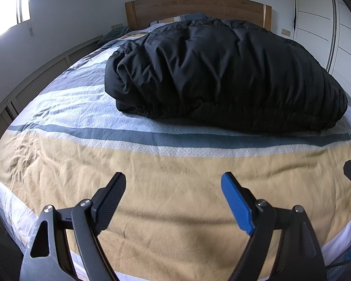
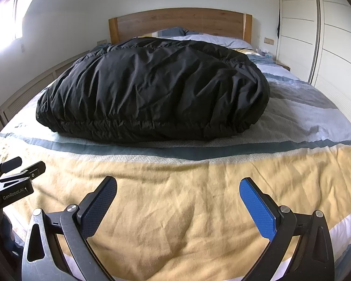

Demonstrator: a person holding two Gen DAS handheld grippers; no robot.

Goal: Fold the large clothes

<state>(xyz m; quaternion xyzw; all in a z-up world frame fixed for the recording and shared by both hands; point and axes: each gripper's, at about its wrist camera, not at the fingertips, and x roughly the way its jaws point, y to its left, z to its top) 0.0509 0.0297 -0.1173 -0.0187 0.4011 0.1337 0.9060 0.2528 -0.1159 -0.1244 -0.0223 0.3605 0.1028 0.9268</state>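
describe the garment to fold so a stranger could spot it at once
Find the bed with the wooden headboard. On its striped cover lies a puffy black coat. It is the only black, quilted mass there.

A home bedroom: a wide bed with a striped blue, white and tan cover (image 1: 152, 187), a wooden headboard (image 2: 180, 21), white panelled wardrobe doors (image 2: 334, 35) and a bright window (image 1: 9, 11).

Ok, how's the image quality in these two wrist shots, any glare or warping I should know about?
Left wrist view: window blown out white at upper left, bed edges bowed by the fisheye, black jacket sharp. Right wrist view: same window glare, wardrobe lines curved, jacket folds dark but readable.
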